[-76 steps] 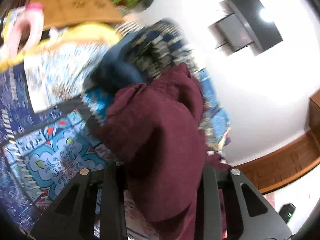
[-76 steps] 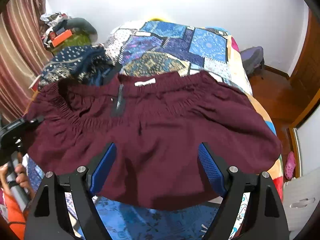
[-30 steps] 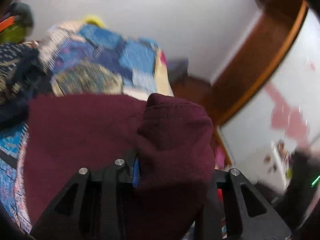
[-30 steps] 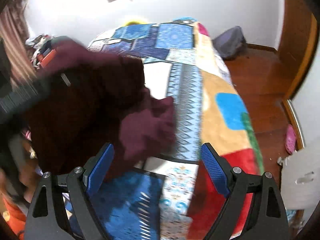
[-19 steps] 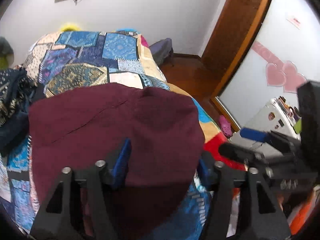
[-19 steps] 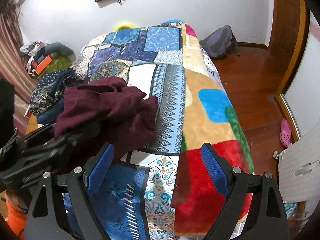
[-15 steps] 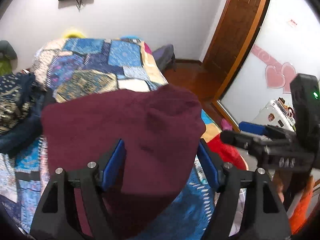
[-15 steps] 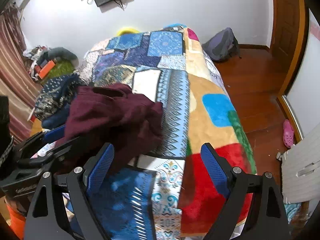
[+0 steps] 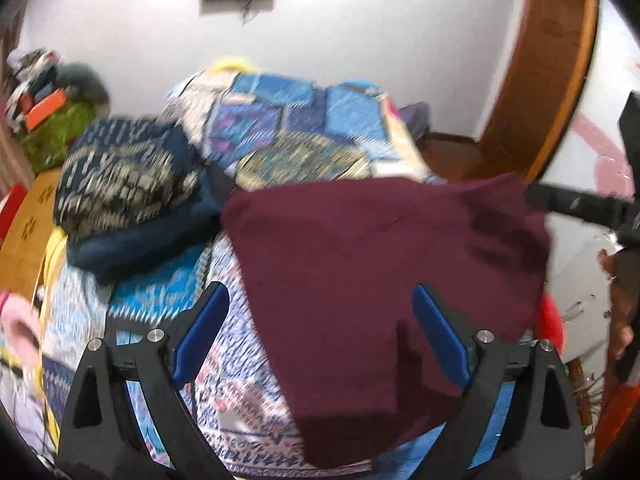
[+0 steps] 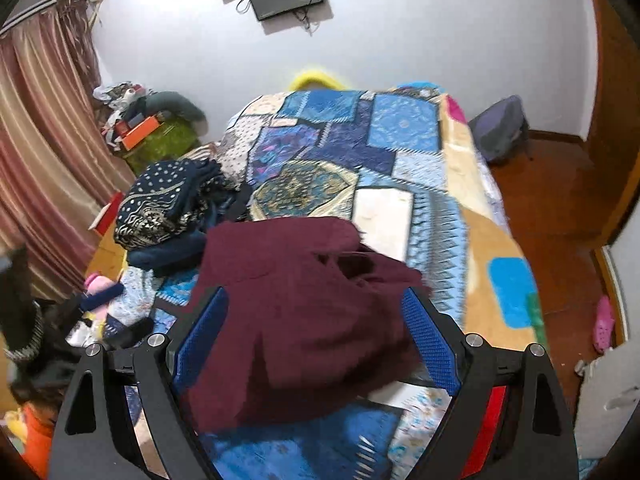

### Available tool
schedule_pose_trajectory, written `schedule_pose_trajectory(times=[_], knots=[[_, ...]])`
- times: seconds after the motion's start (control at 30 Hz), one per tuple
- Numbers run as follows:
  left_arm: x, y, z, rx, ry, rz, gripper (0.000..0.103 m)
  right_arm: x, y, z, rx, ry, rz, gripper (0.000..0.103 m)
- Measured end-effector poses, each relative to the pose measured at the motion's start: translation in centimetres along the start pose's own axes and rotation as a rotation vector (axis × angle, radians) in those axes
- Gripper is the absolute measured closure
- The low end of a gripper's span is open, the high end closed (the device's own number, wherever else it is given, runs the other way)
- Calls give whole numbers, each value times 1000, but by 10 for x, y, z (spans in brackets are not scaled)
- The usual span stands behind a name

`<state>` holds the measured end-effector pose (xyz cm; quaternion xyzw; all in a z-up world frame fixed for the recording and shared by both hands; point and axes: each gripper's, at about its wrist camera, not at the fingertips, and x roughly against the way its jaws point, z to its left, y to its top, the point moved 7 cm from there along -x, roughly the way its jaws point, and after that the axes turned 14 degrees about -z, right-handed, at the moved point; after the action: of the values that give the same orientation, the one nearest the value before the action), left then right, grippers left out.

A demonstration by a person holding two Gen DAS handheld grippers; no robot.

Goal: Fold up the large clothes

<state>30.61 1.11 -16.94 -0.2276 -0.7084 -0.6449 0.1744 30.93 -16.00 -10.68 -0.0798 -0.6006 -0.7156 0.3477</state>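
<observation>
Garment: a large maroon cloth garment [image 10: 304, 304] lies on the near part of the patchwork bedspread in blues, cream and tan [image 10: 492, 248], folded over itself into a thick, uneven bundle. In the right wrist view its far right edge is rumpled and open, with a dark gap between layers.
Neighbours: a stack of folded dark-blue patterned clothes [image 10: 168, 208] sits just beside the garment on the far left; the two look close, but I cannot tell whether they touch.
Left gripper: the left gripper [image 9: 320, 336] hangs over the garment's near left part. Its jaws are opening, and the blue pads stand off the cloth, which lies below and between them.
Right gripper: the right gripper [image 10: 316, 332] hovers above the near edge of the bundle with its blue-padded fingers [image 10: 428, 340] spread wide; nothing is pinched.
Step in hand: judged from the doubled cloth and both grippers clear of it, one fold has been laid down and let go, so this is the pause between folds.
How far along: the garment is reduced but untidy, so probably midway.
Next move calls for: smoothing or squaring the rumpled far right edge, then taking hold of two corners of one side, one per gripper, and carrying them across evenly.
Risk: pinching only the top layer would drag the fold apart.
</observation>
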Motion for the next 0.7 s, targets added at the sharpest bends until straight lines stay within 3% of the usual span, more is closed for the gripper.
schedule_pose_trajectory(times=[0.1,0.2,0.3,0.53,0.7], knots=[[-11,-25,14,31,34,49,10,-16,-9,-7,-31,4,54,16],[-19,-46,22,85,15,97,10,-26,-29,-36,-125,-31,119,16],[-23,-66,24,126,-9,132,9,-25,-47,-57,-218,10,161,12],[-36,-104,14,130,-61,226,3,-15,-72,-65,-141,-16,171,7],[-29,-91,12,99,-46,217,4,-17,-62,-64,-139,-12,200,7]])
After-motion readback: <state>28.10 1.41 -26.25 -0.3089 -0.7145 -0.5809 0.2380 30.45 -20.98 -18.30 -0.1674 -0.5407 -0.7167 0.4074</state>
